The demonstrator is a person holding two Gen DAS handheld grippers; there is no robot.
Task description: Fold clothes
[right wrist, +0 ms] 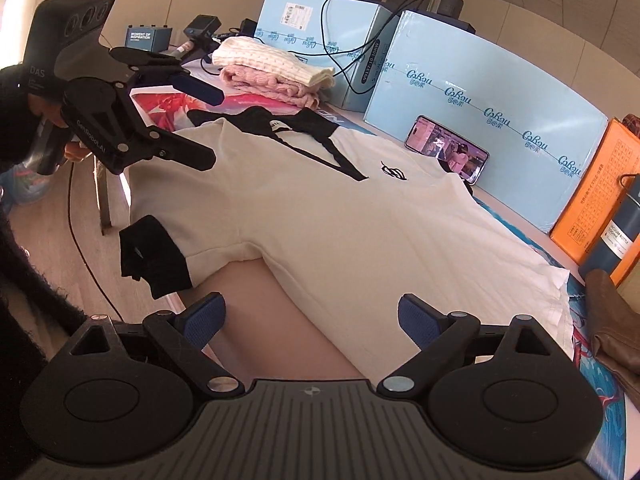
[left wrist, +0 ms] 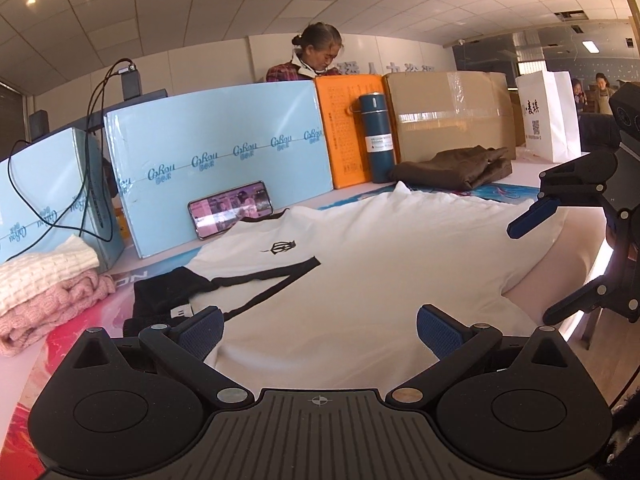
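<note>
Both wrist views sit low and near the table edge, apparently facing each other across the shirt [left wrist: 360, 248] [right wrist: 320, 216].

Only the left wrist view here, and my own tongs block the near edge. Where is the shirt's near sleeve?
Observer: The black sleeve hangs off the table edge, left of the right tongs.
Operator: Are those holding anything?
Observer: No. They are open, over bare table beside the shirt.
Operator: Anything behind the sweaters?
Observer: A dark box lettered MOMENT OF INSPIRATION.
</note>
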